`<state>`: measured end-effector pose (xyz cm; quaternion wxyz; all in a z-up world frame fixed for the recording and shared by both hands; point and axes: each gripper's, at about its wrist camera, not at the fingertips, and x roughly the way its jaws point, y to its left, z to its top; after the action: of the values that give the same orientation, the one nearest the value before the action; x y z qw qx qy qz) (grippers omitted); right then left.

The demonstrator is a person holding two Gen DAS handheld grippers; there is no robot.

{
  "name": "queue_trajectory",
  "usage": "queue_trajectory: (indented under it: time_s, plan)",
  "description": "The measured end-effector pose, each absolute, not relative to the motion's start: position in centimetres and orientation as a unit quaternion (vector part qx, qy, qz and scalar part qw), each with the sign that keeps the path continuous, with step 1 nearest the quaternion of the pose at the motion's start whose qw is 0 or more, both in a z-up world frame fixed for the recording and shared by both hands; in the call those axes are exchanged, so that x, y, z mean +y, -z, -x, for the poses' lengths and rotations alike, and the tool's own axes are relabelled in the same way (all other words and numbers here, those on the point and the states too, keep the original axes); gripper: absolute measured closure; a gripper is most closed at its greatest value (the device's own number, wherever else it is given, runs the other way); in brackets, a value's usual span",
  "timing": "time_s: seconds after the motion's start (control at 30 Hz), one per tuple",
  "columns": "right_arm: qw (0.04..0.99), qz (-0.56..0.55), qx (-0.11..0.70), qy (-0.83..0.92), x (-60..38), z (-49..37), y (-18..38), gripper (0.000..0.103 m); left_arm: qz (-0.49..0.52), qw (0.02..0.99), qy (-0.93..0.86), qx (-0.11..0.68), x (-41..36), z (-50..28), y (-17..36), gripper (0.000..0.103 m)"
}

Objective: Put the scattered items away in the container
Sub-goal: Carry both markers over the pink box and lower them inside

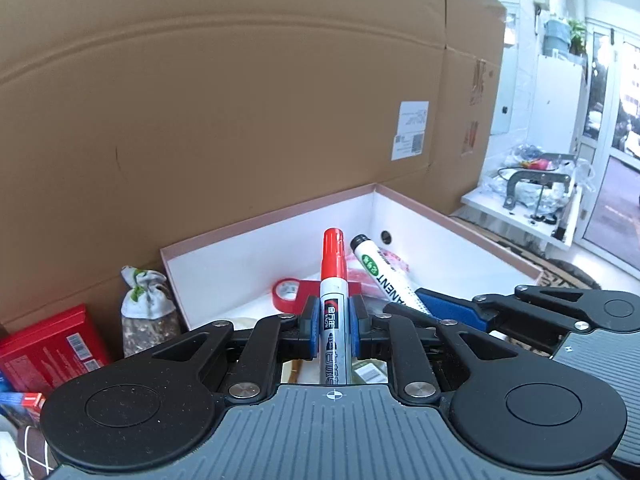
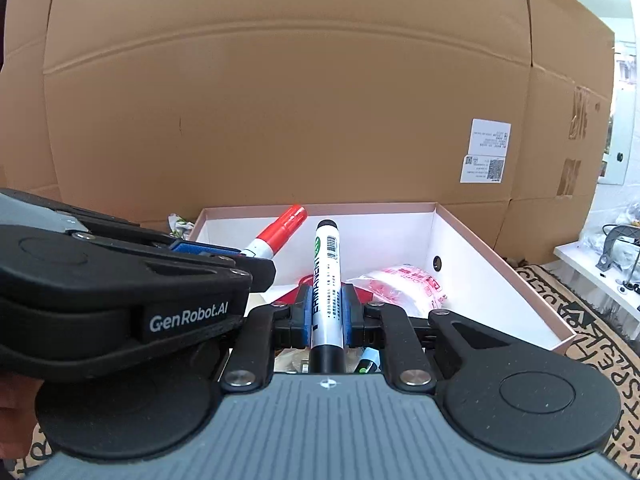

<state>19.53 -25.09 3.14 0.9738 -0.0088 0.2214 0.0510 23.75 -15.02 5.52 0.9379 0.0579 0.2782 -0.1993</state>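
My left gripper (image 1: 334, 326) is shut on a red-capped silver marker (image 1: 333, 280), held over the near edge of the pink-rimmed white box (image 1: 248, 256). My right gripper (image 2: 327, 314) is shut on a white permanent marker with a black cap (image 2: 327, 276), held beside it over the same box (image 2: 472, 256). Each marker shows in the other view: the white one (image 1: 380, 276), the red one (image 2: 280, 230). In the box lie a red tape roll (image 1: 286, 292) and a pink-printed plastic packet (image 2: 404, 284).
A large cardboard sheet (image 1: 240, 100) stands right behind the box. Left of the box are a cloth pouch (image 1: 146, 312) and a red packet (image 1: 52, 344). A patterned mat (image 2: 580, 320) lies to the right, with a white shelf (image 1: 520, 208) of tools beyond.
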Motion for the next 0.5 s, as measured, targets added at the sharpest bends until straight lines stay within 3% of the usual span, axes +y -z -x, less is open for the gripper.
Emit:
queue_trajectory:
  time_s: [0.5]
  plan:
    - [0.97,-0.004,0.241,-0.027,-26.6,-21.7,-1.4,0.086,-0.066,0.935,0.177,0.302,-15.6,-26.8,-3.6,0.092]
